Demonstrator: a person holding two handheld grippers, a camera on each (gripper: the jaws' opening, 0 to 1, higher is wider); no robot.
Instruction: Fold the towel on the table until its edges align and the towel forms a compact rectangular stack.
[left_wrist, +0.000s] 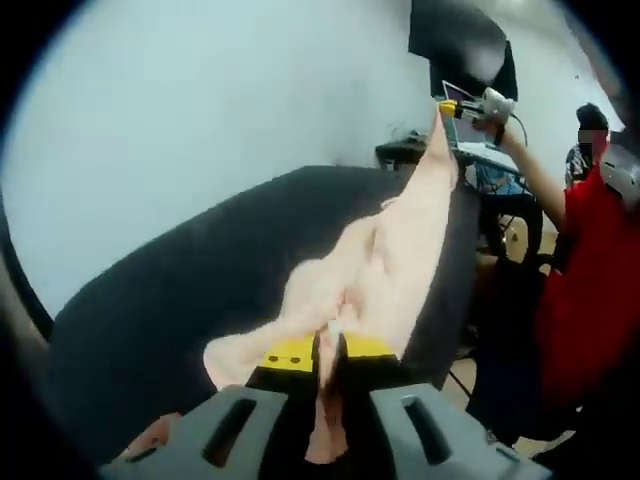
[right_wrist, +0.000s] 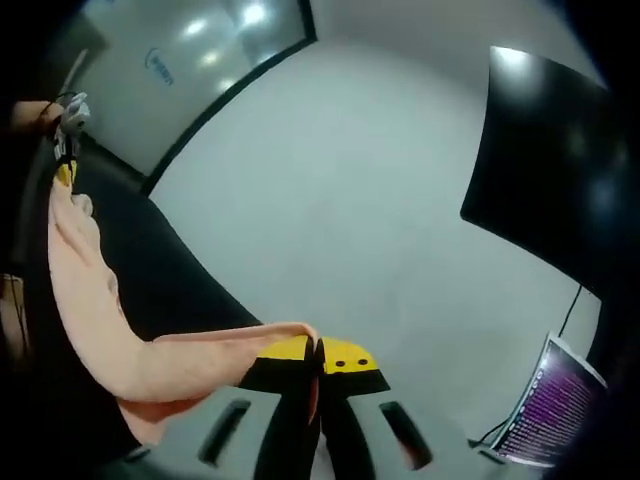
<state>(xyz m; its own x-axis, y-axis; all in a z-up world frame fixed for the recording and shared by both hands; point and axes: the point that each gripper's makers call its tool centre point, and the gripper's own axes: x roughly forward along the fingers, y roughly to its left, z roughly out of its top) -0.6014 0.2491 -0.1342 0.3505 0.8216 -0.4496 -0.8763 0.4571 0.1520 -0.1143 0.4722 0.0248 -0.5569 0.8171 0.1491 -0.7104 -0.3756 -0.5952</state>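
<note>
The left gripper (left_wrist: 330, 352) is clamped on one end of the pink towel (left_wrist: 385, 260). The towel's long axis stretches taut above the black table (left_wrist: 180, 300) to the right gripper (left_wrist: 452, 108), likewise clamped, at the table's far edge.

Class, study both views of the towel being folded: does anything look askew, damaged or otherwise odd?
Nothing looks damaged. The pink towel is stretched between both tongs, the left tongs and right tongs each shut on an end. It hangs twisted and bunched above the black table rather than lying flat.
</note>
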